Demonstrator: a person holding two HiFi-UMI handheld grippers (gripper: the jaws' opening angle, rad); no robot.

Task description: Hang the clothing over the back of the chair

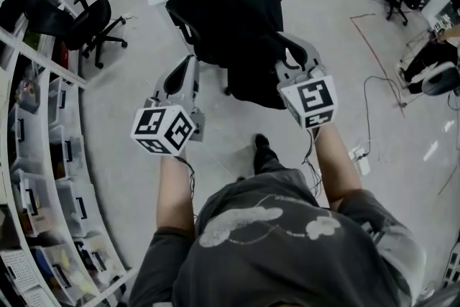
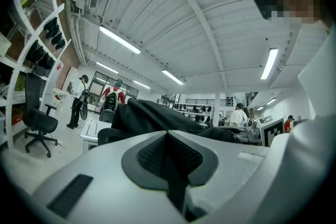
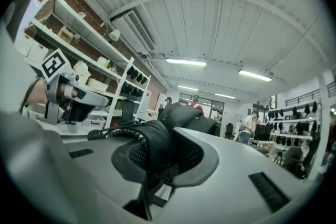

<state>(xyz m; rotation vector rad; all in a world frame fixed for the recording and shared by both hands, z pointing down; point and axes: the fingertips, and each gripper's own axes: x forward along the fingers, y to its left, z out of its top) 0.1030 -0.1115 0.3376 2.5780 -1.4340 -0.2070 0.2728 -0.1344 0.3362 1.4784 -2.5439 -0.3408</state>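
Clothing (image 1: 230, 3) looks soft, limp and light; right tongs (image 3: 160, 144) pinch its corded hem, a sound hold; left tongs (image 2: 168, 136) alongside are closed, empty.

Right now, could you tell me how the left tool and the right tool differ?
The left tool has jaws together, empty; the right tool holds dark clothing bunched between its jaws. The left tool sits nearer the person than the right tool. Both carry a marker cube.

Head view, centre: the clothing (image 1: 230, 3) covers the chair (image 1: 180, 14) back and seat, and the right gripper (image 1: 295, 57) jaw tips are lost in its folds. Left edge: shelving (image 1: 43, 176) cut off.
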